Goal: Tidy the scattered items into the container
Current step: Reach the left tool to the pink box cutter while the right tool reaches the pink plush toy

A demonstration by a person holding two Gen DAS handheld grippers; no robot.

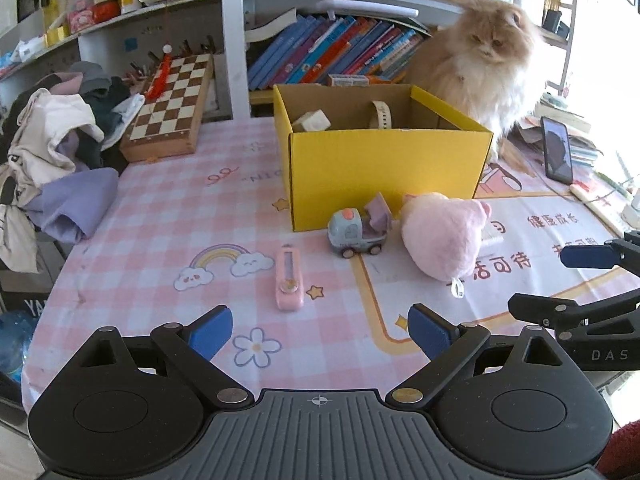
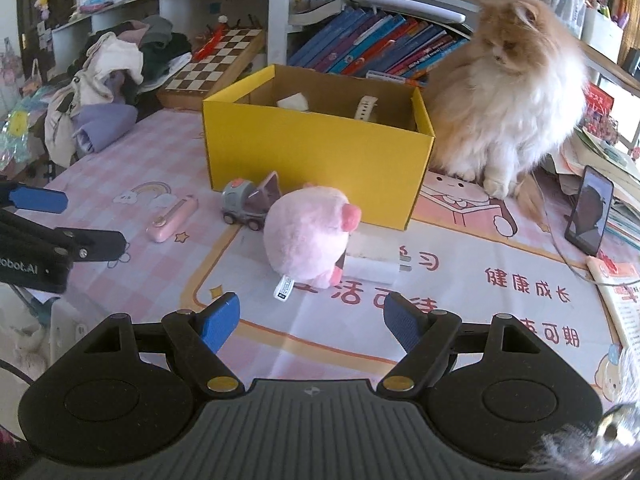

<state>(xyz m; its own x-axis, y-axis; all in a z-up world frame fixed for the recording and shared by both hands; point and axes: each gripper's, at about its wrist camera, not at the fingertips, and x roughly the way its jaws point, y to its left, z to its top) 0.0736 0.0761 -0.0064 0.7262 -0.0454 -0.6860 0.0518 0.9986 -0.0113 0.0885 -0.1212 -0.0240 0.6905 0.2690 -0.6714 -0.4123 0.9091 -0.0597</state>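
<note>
A yellow cardboard box stands open on the table, holding a white block and a pale watch band. In front of it lie a grey toy truck, a pink plush pig, a flat white item partly under the pig, and a pink stick-shaped case. My left gripper is open, just short of the pink case. My right gripper is open, close in front of the pig.
A fluffy orange cat sits against the box's right side. A phone stands propped at the right. A chessboard and a clothes pile lie at the left, books behind.
</note>
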